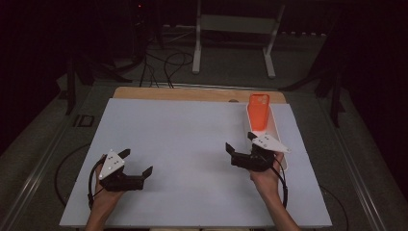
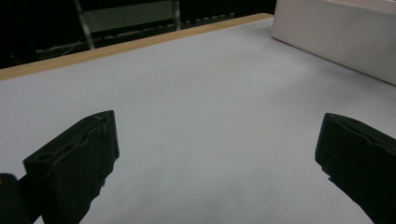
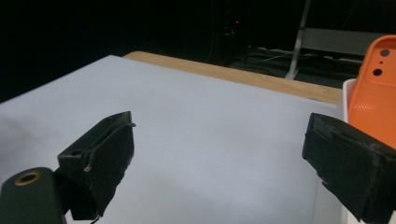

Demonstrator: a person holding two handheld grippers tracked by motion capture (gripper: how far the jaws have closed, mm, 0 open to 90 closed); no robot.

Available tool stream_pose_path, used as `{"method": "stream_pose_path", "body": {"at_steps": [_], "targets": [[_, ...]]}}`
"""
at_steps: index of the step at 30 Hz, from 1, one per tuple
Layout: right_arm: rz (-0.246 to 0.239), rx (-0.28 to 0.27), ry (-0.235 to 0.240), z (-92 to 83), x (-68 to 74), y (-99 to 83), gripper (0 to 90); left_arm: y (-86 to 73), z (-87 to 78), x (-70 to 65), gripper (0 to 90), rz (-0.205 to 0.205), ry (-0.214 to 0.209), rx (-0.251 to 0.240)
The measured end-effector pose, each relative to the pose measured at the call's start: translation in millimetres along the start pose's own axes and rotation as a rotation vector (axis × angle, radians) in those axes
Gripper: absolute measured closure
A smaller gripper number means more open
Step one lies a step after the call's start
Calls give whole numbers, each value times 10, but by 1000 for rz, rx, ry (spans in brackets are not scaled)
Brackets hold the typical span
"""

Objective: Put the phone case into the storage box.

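An orange phone case [image 1: 259, 111] leans upright in a narrow white tray [image 1: 277, 127] at the right side of the white table top [image 1: 183, 139]. My right gripper [image 1: 239, 141] rests open just in front of the tray's near end, with nothing between its jaws. In the right gripper view the orange phone case [image 3: 376, 98] stands past the right jaw, and the right gripper [image 3: 219, 158] is spread wide. My left gripper [image 1: 137, 161] sits open at the front left of the table. In the left gripper view, the left gripper [image 2: 217, 154] has bare table between its jaws, and the white tray [image 2: 336, 37] lies far right.
A strip of wooden table edge [image 1: 192, 93] shows behind the white surface. Beyond it stand a white metal frame [image 1: 235, 36] and loose cables [image 1: 166, 65] on the dark floor. Each gripper trails a black cable [image 1: 91, 185] near the front edge.
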State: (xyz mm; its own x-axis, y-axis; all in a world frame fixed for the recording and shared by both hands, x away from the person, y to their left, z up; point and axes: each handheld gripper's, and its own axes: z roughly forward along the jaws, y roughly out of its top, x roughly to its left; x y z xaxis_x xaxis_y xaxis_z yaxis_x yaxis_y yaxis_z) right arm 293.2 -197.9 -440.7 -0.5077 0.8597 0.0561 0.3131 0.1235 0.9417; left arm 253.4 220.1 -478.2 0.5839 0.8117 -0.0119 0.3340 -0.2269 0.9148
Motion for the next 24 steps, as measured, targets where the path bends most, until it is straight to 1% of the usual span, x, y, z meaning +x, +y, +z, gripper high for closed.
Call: {"method": "stream_pose_path", "body": {"at_steps": [2,3,5,7,10,11,14,18,20,24], "targets": [[-5,0,0,-7,11,-23,89,-1,-1,-4,4,0,-1,0],[-24,0,9,-31,37,-96,89,-2,-1,-4,3,0,-1,0],[-25,0,15,-39,45,-121,89,-2,-3,-3,3,1,-1,0],[-32,-7,35,-80,67,-238,108,-2,-3,-3,3,1,-2,-1],[-39,-15,44,-120,89,-333,108,-3,1,-7,3,5,-4,0],[-39,-15,44,-120,89,-333,108,-3,2,-9,3,6,-4,1],[-47,-12,75,-170,110,-413,108,-3,-1,-14,3,7,-5,-1],[-67,-7,90,-195,125,-478,107,-6,-8,-10,3,10,-6,-2],[-83,-16,97,-224,147,-506,107,-10,-12,-10,1,12,-13,-6],[-93,-26,104,-259,157,-525,107,-14,-27,-3,1,18,-21,-15]]}}
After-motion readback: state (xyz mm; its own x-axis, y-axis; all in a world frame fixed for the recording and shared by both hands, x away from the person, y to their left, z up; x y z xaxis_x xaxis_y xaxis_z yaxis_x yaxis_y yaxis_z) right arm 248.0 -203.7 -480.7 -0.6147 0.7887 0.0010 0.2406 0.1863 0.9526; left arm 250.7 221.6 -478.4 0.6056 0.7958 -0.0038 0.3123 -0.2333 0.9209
